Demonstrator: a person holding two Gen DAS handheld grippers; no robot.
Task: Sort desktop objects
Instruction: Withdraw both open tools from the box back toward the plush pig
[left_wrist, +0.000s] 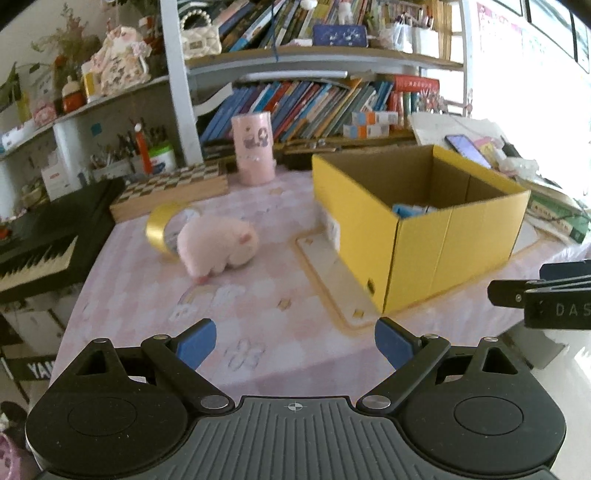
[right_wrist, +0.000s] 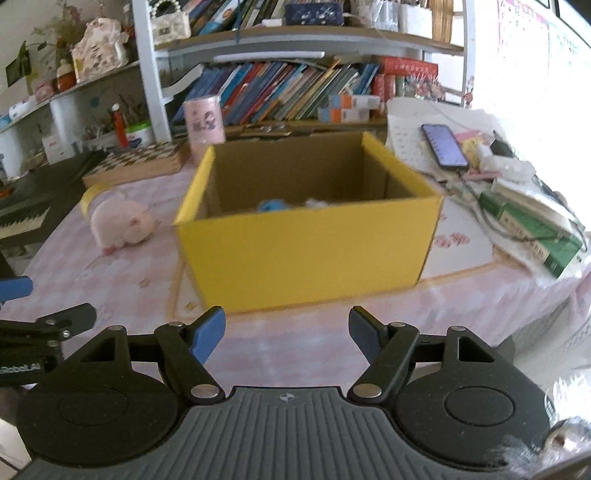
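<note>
Left gripper (left_wrist: 295, 345): jaws spread wide, nothing between the blue pads (left_wrist: 197, 347); tilted downward over the near edge of the table.
Right gripper (right_wrist: 287, 338): jaws apart, nothing between its blue pads (right_wrist: 208, 334); also angled downward over the table's near edge.
Relative pose: side by side, apart; the right gripper's black linkage shows at the right edge of the left wrist view, the left one's at the left edge of the right wrist view.
</note>
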